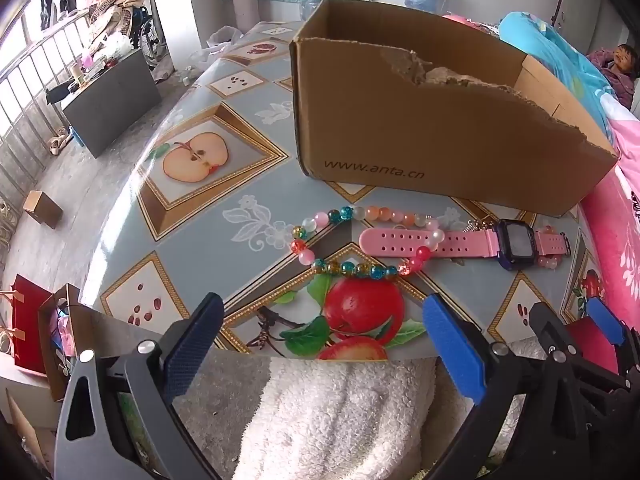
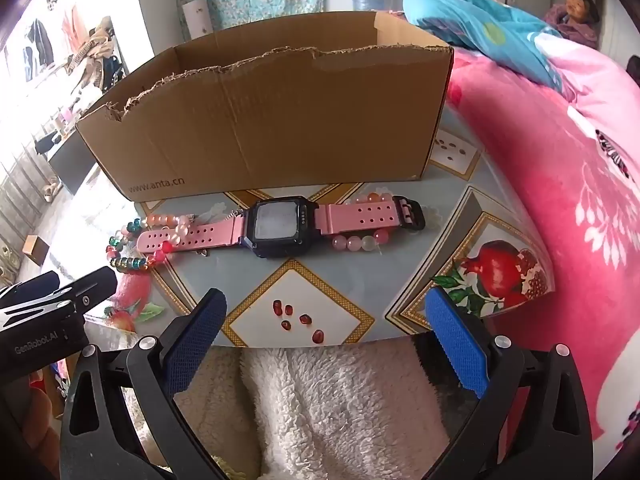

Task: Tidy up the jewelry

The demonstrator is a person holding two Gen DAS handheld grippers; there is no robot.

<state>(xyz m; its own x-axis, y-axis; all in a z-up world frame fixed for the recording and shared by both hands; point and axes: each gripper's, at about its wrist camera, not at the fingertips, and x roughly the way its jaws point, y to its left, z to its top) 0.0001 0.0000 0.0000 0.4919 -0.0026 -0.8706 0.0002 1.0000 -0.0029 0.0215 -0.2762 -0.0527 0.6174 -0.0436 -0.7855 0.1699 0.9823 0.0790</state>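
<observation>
A pink-strapped watch (image 1: 472,242) (image 2: 280,224) with a dark square face lies flat on the table, in front of an open cardboard box (image 1: 420,120) (image 2: 272,120). A colourful bead bracelet (image 1: 344,268) (image 2: 128,256) loops around its left strap end. A pale pink bead bracelet (image 2: 360,242) (image 1: 548,261) lies under its right strap. My left gripper (image 1: 320,320) is open and empty at the table's near edge, short of the colourful bracelet. My right gripper (image 2: 324,320) is open and empty at the near edge, short of the watch.
The table (image 1: 192,216) has a fruit-print cover. A pink quilt (image 2: 560,184) lies right of it. A white fleece garment (image 2: 340,408) lies below the near edge. The floor at the left holds a grey cabinet (image 1: 108,104) and a small box (image 1: 42,209).
</observation>
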